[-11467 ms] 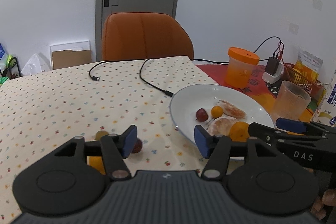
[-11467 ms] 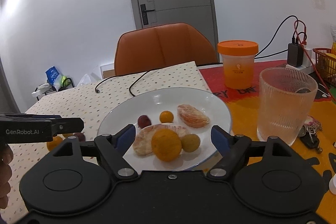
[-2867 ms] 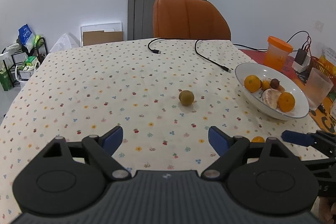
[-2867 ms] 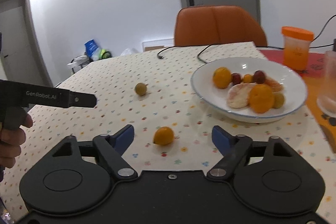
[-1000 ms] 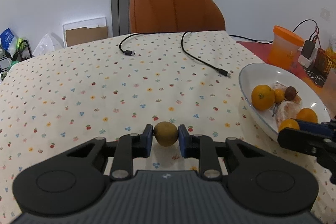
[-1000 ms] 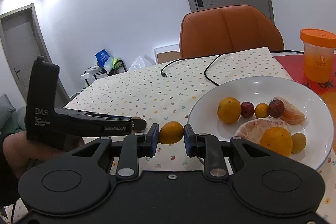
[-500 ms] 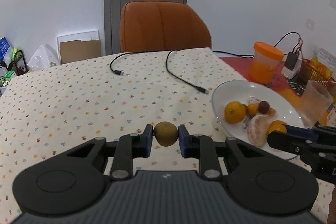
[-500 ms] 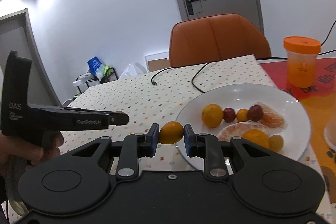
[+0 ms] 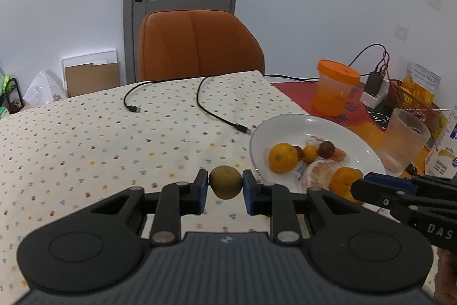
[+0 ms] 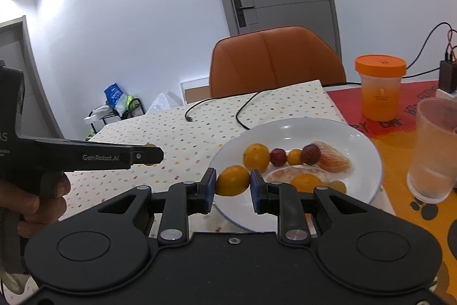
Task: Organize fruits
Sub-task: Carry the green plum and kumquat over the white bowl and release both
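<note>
My left gripper (image 9: 225,186) is shut on a small olive-green round fruit (image 9: 225,181), held above the dotted tablecloth just left of the white plate (image 9: 311,123). My right gripper (image 10: 232,181) is shut on a small orange fruit (image 10: 232,180), held over the near left rim of the plate (image 10: 362,142). The plate holds an orange (image 10: 256,153), two dark red fruits, a small yellow fruit, peeled citrus pieces and another orange. The left gripper shows from the side in the right wrist view (image 10: 148,155); the right gripper's tip shows in the left wrist view (image 9: 371,185).
Two black cables (image 9: 217,113) lie on the tablecloth beyond the plate. An orange-lidded jar (image 9: 335,87), a ribbed glass (image 9: 405,139), a charger and a wire basket stand to the right on a red mat. An orange chair (image 9: 200,45) is behind the table.
Both grippers, each still holding its fruit, have moved right toward the plate; the right gripper's orange fruit now hangs over the plate's rim.
</note>
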The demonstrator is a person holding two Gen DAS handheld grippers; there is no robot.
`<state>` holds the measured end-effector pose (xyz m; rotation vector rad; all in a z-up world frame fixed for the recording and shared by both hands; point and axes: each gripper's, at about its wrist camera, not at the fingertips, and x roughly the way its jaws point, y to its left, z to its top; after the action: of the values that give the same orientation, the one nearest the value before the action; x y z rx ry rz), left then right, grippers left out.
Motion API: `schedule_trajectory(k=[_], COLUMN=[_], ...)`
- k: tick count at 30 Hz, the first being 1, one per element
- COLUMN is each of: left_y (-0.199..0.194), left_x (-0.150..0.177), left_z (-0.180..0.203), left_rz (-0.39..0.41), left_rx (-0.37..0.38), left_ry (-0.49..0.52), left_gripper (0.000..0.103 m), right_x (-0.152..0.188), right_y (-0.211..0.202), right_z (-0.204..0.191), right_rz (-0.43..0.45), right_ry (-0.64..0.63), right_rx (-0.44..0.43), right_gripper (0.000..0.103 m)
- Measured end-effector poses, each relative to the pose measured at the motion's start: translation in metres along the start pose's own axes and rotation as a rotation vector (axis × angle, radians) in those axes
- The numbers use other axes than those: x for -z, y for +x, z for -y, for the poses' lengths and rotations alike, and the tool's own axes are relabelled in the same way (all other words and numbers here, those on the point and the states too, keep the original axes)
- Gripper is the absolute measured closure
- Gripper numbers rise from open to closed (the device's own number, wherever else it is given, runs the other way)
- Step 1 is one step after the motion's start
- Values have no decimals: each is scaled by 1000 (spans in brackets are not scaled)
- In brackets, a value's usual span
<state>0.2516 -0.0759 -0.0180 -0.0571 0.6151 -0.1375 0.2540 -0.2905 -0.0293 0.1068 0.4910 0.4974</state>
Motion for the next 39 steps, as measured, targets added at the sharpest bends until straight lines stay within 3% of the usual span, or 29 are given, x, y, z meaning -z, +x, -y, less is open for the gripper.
schedule_trajectory(k=[5, 11, 20, 30, 39], left_y=[4, 11, 17, 9, -10], left_x=[1, 2, 1, -3, 3], left_z=[12, 32, 55, 48, 48], left_rz=[-6, -13, -15, -19, -19], left_rx=[34, 81, 116, 46, 30], left_ry=[20, 59, 103, 70, 95], left_gripper=[79, 79, 78, 49, 40], right_x=[5, 8, 24, 26, 27], right_y=[-7, -33, -51, -55, -58], right_z=[13, 30, 49, 51, 45], right_rz=[3, 47, 46, 51, 51], right_ry=[30, 65, 104, 117, 125], right_rx=[46, 113, 183, 179, 153], right_gripper=[71, 71, 71, 71, 71])
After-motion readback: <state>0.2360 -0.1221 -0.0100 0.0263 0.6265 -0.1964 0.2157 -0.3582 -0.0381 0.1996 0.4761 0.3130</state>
